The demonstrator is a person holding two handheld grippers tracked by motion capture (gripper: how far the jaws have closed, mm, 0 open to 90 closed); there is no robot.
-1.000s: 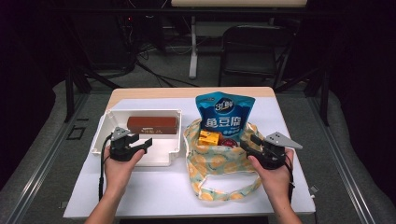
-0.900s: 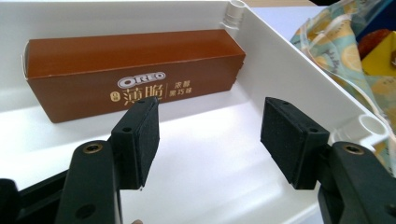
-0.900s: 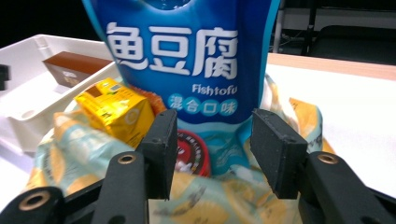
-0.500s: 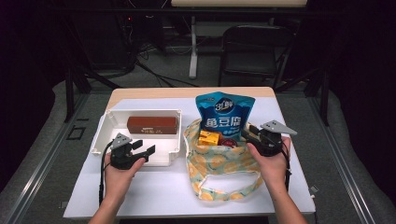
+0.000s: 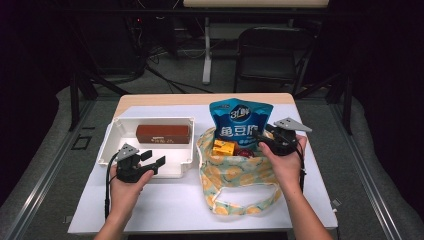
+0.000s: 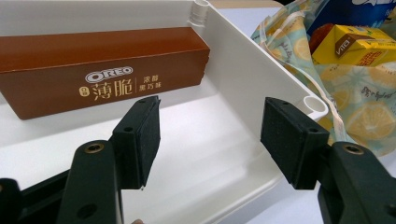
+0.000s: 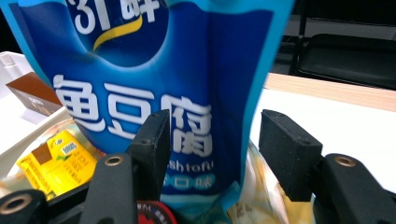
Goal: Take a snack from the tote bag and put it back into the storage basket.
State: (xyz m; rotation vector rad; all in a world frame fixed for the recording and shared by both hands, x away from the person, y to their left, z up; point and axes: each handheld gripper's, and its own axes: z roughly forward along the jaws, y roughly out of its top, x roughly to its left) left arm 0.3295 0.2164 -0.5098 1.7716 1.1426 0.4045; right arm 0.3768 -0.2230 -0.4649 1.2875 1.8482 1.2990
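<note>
While right gripper (image 7: 212,154) jaws, just reopened after shifting up the lemon-print bag (image 5: 240,180), straddle the blue pouch (image 7: 154,88) edge ungripped, left gripper (image 6: 210,140) idle, parted over white tray (image 6: 252,70); extraction pending.

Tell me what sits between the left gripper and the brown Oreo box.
Bare white tray floor. In the left gripper view, the left gripper holds its jaws open over the tray's near edge, and nothing lies between them and the Oreo box at the far wall.

A glossy blue plastic snack pouch with white lettering (image 5: 240,122) is seen standing upright in the open lemon-print cloth bag (image 5: 240,177), right of centre.
</note>
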